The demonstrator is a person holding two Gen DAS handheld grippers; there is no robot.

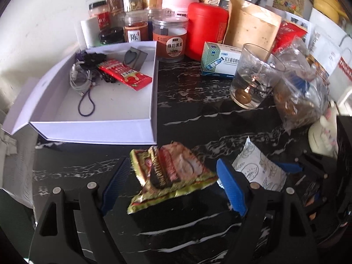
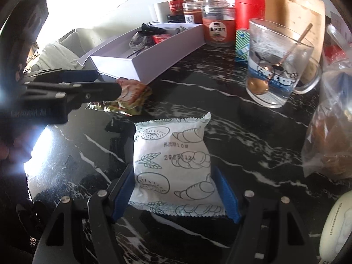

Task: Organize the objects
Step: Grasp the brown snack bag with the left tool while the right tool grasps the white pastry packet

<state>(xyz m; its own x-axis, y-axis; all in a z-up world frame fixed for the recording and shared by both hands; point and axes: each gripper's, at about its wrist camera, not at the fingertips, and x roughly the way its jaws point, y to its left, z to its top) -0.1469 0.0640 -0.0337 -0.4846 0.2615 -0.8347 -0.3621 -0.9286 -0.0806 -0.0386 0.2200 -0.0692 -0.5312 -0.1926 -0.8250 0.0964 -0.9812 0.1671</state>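
A crumpled green and red snack packet (image 1: 171,176) lies on the black marble counter between the fingers of my left gripper (image 1: 172,189). The jaws stand open, with a gap on the packet's left side. A white packet printed with bread drawings (image 2: 173,165) lies flat between the blue pads of my right gripper (image 2: 175,195). Those pads sit close beside its edges and do not squeeze it. In the right wrist view the left gripper's fingers (image 2: 99,88) reach over the snack packet (image 2: 132,96). In the left wrist view the white packet (image 1: 259,171) shows at the right.
A white open box (image 1: 94,129) holding cables and a red sachet (image 1: 124,74) stands at the back left. Behind it are several jars, a red canister (image 1: 206,30) and a medicine box (image 1: 220,59). A glass mug with a spoon (image 2: 277,66) and a plastic bag (image 2: 330,140) stand right.
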